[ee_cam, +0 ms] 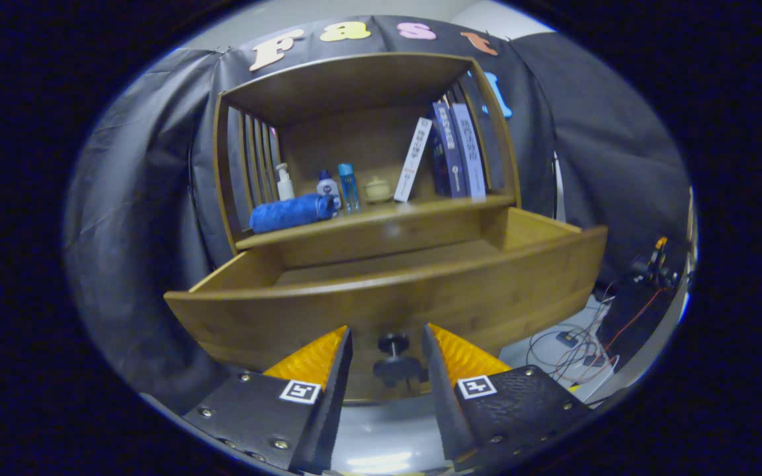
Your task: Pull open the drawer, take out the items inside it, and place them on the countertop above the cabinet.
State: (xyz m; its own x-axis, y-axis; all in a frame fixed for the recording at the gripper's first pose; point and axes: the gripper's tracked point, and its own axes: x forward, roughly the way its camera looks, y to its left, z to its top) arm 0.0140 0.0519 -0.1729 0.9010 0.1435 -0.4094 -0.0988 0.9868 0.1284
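The wooden drawer (387, 297) stands pulled out of the cabinet, just ahead of my fingers. Its black round knob (395, 362) sits between the fingertips of my gripper (386, 329), which is open. A small gap shows on the left side of the knob, and the right finger is close against it. The drawer's far floor (394, 261) shows bare wood. Its near part is hidden behind the front panel. Above the drawer runs the countertop (421, 213) of the cabinet.
On the countertop lie a rolled blue towel (292, 211), a pump bottle (284, 182), two small bottles (348, 187), a small jar (378, 189) and leaning books (454, 149). Slatted side walls and a top board enclose it. Cables (579, 344) lie on the floor to the right.
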